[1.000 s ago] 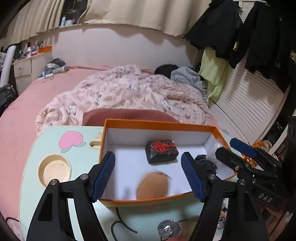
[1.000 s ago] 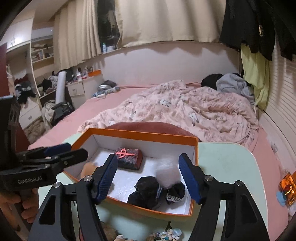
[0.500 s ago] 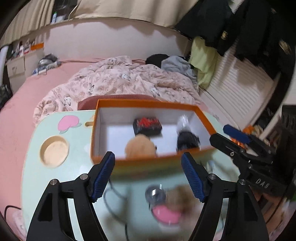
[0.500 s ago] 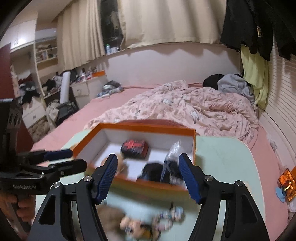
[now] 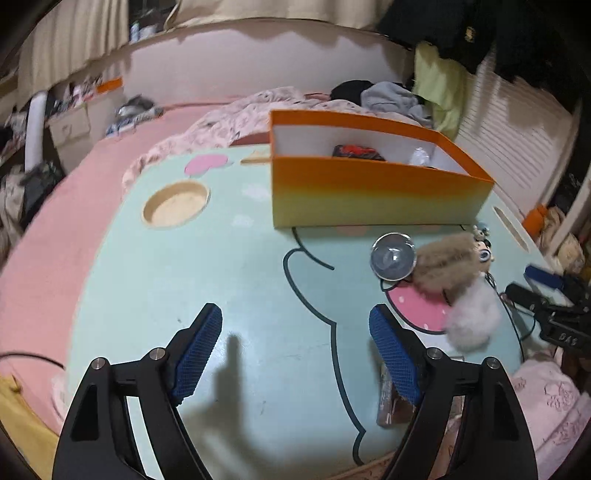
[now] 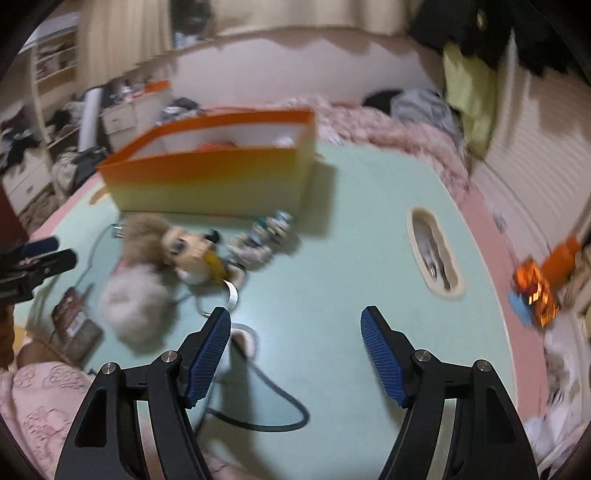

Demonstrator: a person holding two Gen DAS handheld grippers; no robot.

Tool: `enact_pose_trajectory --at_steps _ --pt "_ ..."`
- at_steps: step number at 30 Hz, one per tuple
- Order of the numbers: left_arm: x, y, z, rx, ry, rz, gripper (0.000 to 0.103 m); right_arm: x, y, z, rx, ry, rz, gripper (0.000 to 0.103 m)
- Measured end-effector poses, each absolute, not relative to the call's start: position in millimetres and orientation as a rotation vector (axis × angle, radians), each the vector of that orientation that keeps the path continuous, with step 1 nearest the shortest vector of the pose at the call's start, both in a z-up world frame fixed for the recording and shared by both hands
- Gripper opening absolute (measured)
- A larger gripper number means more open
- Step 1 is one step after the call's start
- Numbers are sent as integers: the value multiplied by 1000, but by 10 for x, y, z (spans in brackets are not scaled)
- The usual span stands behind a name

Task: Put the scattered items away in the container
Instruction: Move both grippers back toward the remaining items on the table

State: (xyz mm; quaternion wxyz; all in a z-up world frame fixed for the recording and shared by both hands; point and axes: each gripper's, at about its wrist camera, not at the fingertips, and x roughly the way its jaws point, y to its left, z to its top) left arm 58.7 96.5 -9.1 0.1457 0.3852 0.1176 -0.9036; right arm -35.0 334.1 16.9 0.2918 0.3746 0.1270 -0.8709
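Both grippers, left gripper (image 5: pixel 295 350) and right gripper (image 6: pixel 295 354), have just widened and are empty; the white pompom (image 6: pixel 135 306), probably soft and light, suits a mid-fluff pinch.

You are looking across a mint-green desk (image 5: pixel 229 280) with a round wooden recess, pushed up against a bed (image 5: pixel 92 173) in pink sheets. A rumpled floral quilt (image 6: pixel 399 136) lies on it. Beige curtains (image 5: pixel 74 62) hang above a pale headboard wall; white slatted panelling (image 5: pixel 517 147) runs along the right, dark clothes (image 6: pixel 480 29) hanging there. White drawers (image 6: pixel 26 177) stand left.
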Motion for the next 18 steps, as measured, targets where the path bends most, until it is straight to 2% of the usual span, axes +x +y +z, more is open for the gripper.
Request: enact_pose_trajectory --at_steps 1,3,5,9,11,12,13,18 --pt "590 942 -127 1108 356 -2593 82 -360 3348 154 996 355 -2353 76" --pt "586 919 -167 1113 366 -2579 82 -379 3366 141 1007 351 -2366 91" --pt "585 890 -206 1123 392 -2572 82 -385 3362 96 1019 359 -2362 101" --pt "582 919 -241 1118 364 -2563 85 -385 3357 63 1021 370 -2360 102" --pt "552 997 -276 1138 287 -2558 90 -383 3348 73 1021 367 -2358 103" --pt "537 1031 -290 1144 254 -2549 100 -382 3347 73 1019 367 -2357 103" --pt "534 1047 -307 1149 262 -2553 103 -380 3341 72 1019 367 -2355 103" --pt "558 1070 -300 1137 256 -2563 103 -387 3322 77 1012 371 -2342 103"
